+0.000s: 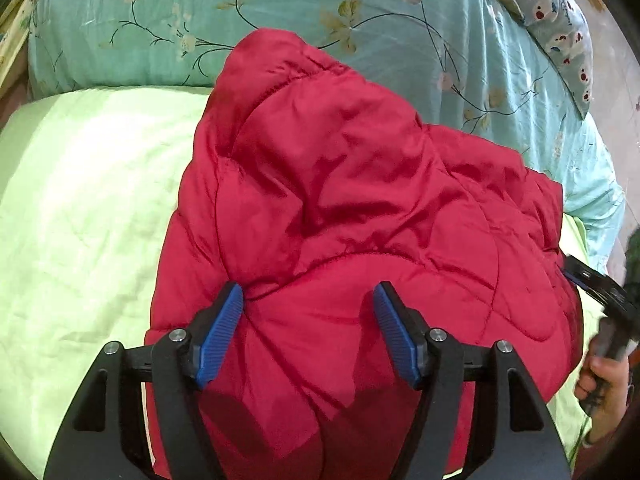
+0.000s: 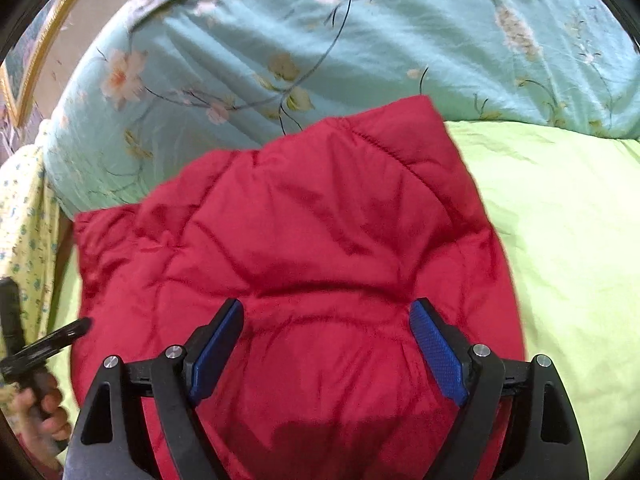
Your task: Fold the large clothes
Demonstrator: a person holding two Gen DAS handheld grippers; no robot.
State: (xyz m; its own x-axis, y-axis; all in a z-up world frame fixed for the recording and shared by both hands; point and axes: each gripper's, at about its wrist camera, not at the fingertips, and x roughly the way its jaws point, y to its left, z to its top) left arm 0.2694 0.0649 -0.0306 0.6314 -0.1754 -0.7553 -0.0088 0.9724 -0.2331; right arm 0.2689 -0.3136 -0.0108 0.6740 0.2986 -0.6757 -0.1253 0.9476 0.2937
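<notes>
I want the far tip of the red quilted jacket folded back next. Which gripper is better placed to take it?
Probably the left gripper: in its view the red quilted jacket runs straight ahead to that tip. Both grippers are open over the jacket; from the right gripper the tip lies off to one side.

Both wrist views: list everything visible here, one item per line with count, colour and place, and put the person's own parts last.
quilted jacket: one, red, lying bunched on the green sheet under both tools.
bed sheet: one, light green, under the jacket.
floral quilt: one, teal with pale flowers, heaped behind the jacket.
patterned pillow: one, grey-blue with red and white figures, on the quilt's far edge.
yellow floral cloth: one, hanging at the bed's side.
left tool: one, black with blue pads, jaws open above the jacket.
right tool: one, black with blue pads, jaws open above the jacket.
hands: two, each gripping a tool handle.
</notes>
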